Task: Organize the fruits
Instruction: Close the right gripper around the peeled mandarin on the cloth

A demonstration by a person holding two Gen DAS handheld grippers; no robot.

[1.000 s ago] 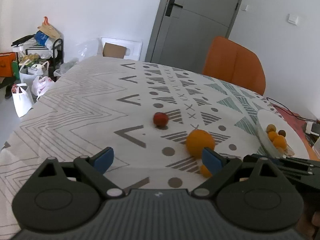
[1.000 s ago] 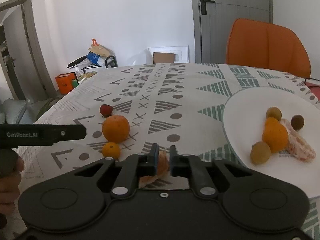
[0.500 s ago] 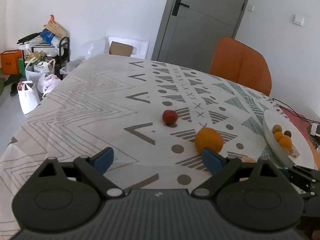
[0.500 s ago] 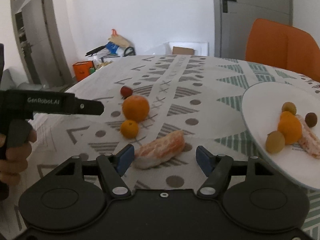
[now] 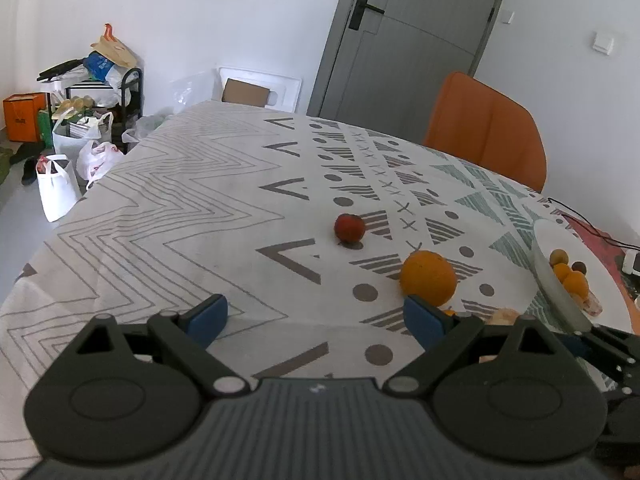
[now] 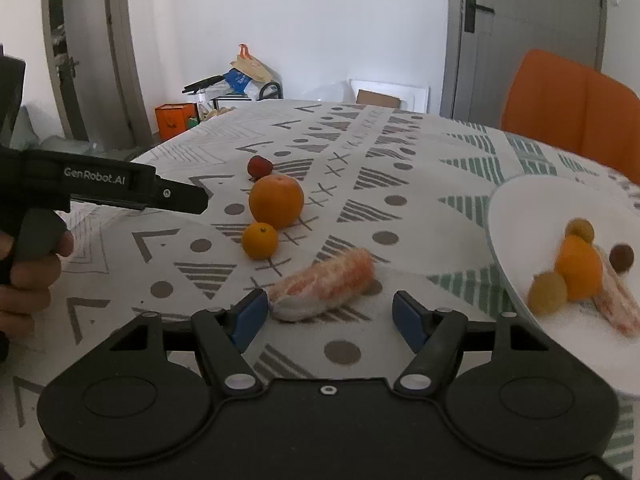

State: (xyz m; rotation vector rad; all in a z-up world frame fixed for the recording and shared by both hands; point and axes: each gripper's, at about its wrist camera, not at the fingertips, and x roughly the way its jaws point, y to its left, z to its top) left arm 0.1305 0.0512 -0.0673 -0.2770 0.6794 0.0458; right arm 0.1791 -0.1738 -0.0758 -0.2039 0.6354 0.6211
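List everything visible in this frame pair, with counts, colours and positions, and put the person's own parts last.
Large orange: 1, orange, on the tablecloth.
Small orange: 1, orange, in front of the large one.
Red fruit: 1, red, behind the large orange.
Peeled segment: 1, pinkish white, on the cloth before the right gripper.
Plate: 1, white, at right, holding about five fruit pieces.
Tablecloth: 1, white, grey-patterned.
Chair: 1, orange, far side.
Door: 1, grey.
Left gripper: open, empty.
Right gripper: jaws just opened, segment touching the left pad.
Hand: on the left gripper's handle.
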